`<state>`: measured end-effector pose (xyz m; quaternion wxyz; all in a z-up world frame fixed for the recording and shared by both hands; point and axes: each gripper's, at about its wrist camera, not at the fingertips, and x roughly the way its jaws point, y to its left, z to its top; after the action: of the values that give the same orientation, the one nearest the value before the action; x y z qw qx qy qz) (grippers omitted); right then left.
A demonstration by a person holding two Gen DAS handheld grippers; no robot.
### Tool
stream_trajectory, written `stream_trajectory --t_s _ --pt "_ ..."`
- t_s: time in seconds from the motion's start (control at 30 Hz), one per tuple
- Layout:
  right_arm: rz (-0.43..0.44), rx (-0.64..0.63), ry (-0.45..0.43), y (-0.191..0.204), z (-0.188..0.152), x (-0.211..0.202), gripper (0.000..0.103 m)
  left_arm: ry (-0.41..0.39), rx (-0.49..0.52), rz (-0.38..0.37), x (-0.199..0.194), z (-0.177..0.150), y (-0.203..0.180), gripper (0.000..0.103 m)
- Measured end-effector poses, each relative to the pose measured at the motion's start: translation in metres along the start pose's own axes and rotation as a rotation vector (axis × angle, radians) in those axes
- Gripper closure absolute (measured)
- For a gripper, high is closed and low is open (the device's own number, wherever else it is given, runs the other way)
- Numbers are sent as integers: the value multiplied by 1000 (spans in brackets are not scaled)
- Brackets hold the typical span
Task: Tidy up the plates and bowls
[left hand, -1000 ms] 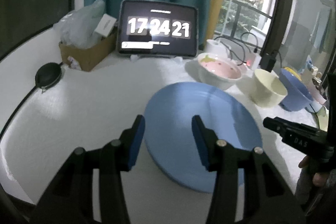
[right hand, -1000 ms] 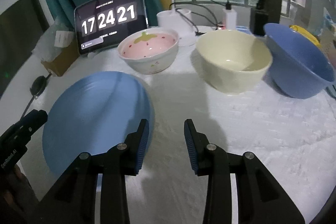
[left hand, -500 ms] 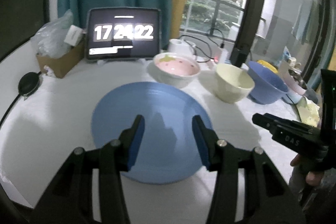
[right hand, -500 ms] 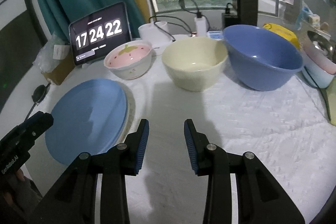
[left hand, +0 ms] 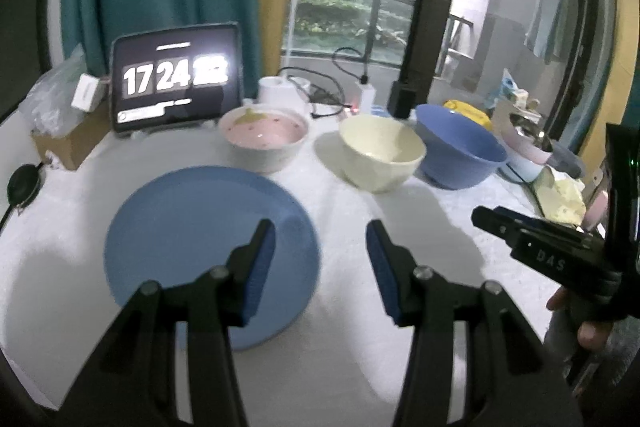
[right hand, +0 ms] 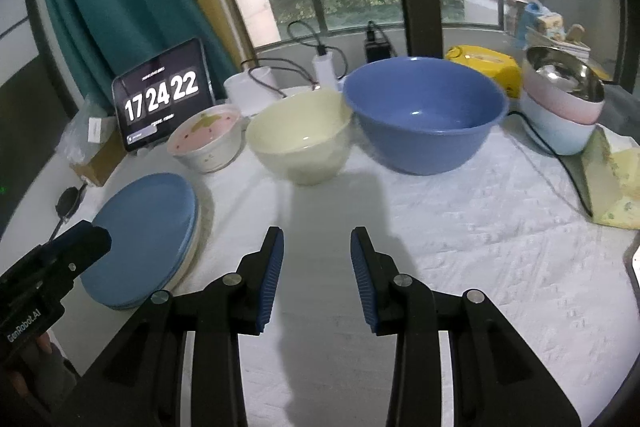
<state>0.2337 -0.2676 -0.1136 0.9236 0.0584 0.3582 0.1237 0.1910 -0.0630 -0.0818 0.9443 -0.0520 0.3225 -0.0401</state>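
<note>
1. Left wrist view: the left gripper (left hand: 321, 247) hangs over the white quilted table cover (left hand: 352, 307) with its blue-padded jaws apart and nothing between them.
2. Its left finger overlaps the near right part of the flat round blue plate (left hand: 192, 235), which lies on the cover.
3. Behind the plate stands the pink-lined bowl with a strawberry pattern (left hand: 264, 139); to its right come the cream-coloured bowl (left hand: 380, 155) and then the large blue bowl (left hand: 460, 155), in a row.
4. A black tablet showing clock digits (left hand: 176, 87) leans behind the pink bowl.
5. The right gripper (left hand: 532, 243) enters at the right edge, held in a hand (left hand: 580, 323).
6. Right wrist view: the right gripper (right hand: 317, 267) is likewise open and empty above bare cover (right hand: 480, 267).
7. The blue plate (right hand: 148, 227) tops a stack at the left, with a paler plate's rim showing beneath it.
8. The pink bowl (right hand: 206, 139), cream bowl (right hand: 300, 143) and large blue bowl (right hand: 424, 111) stand beyond, the last two very close together.
</note>
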Motion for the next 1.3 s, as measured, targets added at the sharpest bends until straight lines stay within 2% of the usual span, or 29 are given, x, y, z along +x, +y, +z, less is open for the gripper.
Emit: stream_trajectory --t_s 0.67,0.77,0.8,0.83,0.93,1.3 --pt "-38 46 -79 -71 18 -26 66 -33 96 -97 22 28 -90 54" --pt "-44 50 -86 -80 24 -23 66 -50 115 -104 29 34 -102 47" --pt "-48 50 -89 -84 27 -21 66 -55 120 -107 32 36 -105 37" --pt "-50 50 -88 -85 29 -19 65 -62 121 -111 36 39 -109 34" --pt "-56 47 -93 -92 38 -13 60 -60 130 -117 45 45 -116 34" --pt "-72 102 -88 -119 58 14 60 -35 141 -137 92 65 -131 34"
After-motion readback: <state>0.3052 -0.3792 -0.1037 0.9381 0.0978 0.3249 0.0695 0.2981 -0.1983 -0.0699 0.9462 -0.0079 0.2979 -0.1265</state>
